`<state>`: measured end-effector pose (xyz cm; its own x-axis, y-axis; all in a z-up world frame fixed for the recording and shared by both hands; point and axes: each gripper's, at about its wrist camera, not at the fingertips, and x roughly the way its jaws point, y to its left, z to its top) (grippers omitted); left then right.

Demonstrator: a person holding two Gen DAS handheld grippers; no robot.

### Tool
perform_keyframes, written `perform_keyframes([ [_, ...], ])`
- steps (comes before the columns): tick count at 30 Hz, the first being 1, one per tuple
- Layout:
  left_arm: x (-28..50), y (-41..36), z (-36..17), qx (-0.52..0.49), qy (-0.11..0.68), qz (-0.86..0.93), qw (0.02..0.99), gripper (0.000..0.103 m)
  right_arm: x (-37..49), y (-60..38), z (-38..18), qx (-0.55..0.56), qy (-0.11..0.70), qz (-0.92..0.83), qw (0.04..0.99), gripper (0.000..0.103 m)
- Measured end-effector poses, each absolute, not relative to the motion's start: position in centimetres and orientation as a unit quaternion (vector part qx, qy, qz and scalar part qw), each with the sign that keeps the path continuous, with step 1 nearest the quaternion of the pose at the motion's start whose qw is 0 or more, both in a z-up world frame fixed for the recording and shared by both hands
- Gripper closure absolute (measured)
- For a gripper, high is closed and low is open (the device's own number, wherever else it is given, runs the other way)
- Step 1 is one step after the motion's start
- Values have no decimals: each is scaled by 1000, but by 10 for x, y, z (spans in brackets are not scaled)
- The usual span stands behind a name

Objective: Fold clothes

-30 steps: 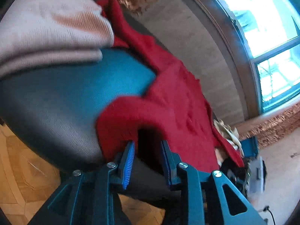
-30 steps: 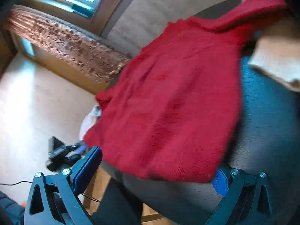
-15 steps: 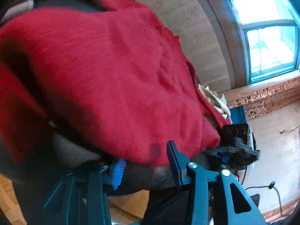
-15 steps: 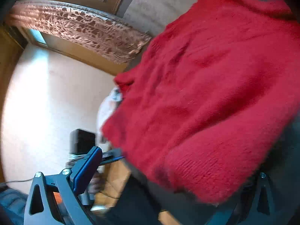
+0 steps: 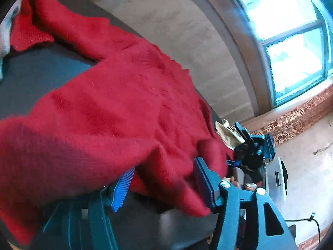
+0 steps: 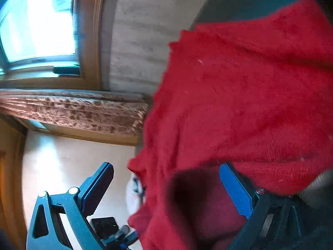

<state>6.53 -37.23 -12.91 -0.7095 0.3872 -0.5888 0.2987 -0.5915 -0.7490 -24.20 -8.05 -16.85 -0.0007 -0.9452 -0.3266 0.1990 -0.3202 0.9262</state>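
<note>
My left tongs point(image 5: 164, 179) are standing wide, red sweater point(image 5: 116, 108) bunching between the pads. My right tongs point(image 6: 166, 189) are gaping wide too, sweater hem draping over the lower-right pad point(image 6: 235, 189). The sweater is covering the dark tabletop point(image 5: 37, 73).

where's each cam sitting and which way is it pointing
Left wrist: sits on the left gripper, looking forward along its fingers over the red sweater on the dark table toward the window; the other gripper and fingertips of a hand show beyond.
Right wrist: sits on the right gripper, facing the sweater's hanging edge, the window and pale floor; its open blue fingers show.
Shared: the red sweater, window, patterned ledge.
</note>
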Motion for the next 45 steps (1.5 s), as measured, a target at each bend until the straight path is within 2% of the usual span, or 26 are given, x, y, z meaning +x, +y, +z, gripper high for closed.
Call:
perform_keyframes([
  [4, 43, -376, -130, -387, -449, 805, 13, 43, -237, -93, -147, 538, -268, -655, 457, 0],
  [8, 24, -383, -131, -401, -456, 795, -2, 43, -194, -75, -107, 480, -185, -703, 491, 0],
  [11, 14, -386, -133, -409, -456, 790, -9, 43, -160, -44, -95, 461, -151, -724, 490, 0],
  [15, 10, -392, -137, -409, -475, 779, -11, 43, -127, -28, -101, 456, -107, -746, 473, 13],
  [20, 15, -397, -139, -410, -490, 769, -6, 43, -126, -31, -120, 445, -50, -762, 468, 17],
  [21, 16, -398, -139, -410, -492, 768, -4, 43, -125, -39, -122, 450, -40, -754, 477, 23],
  [23, 19, -398, -138, -412, -490, 768, -5, 43, -121, -58, -123, 462, -18, -735, 496, 46],
  [24, 20, -398, -137, -414, -487, 769, -6, 43, -119, -67, -123, 467, -7, -726, 505, 70],
  [25, 22, -397, -135, -416, -482, 771, -6, 42, -117, -77, -123, 472, 4, -716, 514, 85],
  [27, 31, -397, -127, -415, -476, 776, 10, 42, -113, -96, -124, 483, 25, -695, 532, 87],
  [28, 36, -398, -123, -414, -473, 778, 20, 42, -111, -96, -118, 483, 8, -684, 547, 89],
  [30, 53, -402, -115, -398, -481, 780, 41, 42, -110, -84, -97, 468, -58, -666, 578, 91],
  [31, 63, -404, -110, -389, -483, 783, 50, 42, -110, -72, -83, 456, -95, -656, 594, 97],
  [33, 90, -412, -106, -373, -481, 792, 46, 41, -110, -48, -58, 430, -165, -634, 622, 101],
  [37, 145, -427, -101, -342, -477, 809, 33, 36, -102, 4, -31, 401, -208, -628, 633, 101],
  [38, 156, -431, -103, -340, -473, 813, 20, 36, -100, 15, -30, 399, -198, -638, 628, 101],
  [39, 165, -433, -109, -345, -472, 811, 6, 36, -96, 21, -33, 399, -169, -668, 605, 96],
  [41, 181, -438, -122, -358, -472, 805, -20, 36, -93, 29, -47, 411, -115, -713, 556, 71],
  [42, 187, -442, -129, -358, -479, 801, -30, 36, -94, 30, -59, 426, -108, -720, 537, 43],
  [43, 191, -444, -134, -356, -490, 795, -37, 36, -96, 30, -73, 442, -101, -729, 514, 23],
  [45, 196, -450, -137, -350, -496, 792, -68, 35, -102, 20, -98, 463, -87, -739, 482, 22],
])
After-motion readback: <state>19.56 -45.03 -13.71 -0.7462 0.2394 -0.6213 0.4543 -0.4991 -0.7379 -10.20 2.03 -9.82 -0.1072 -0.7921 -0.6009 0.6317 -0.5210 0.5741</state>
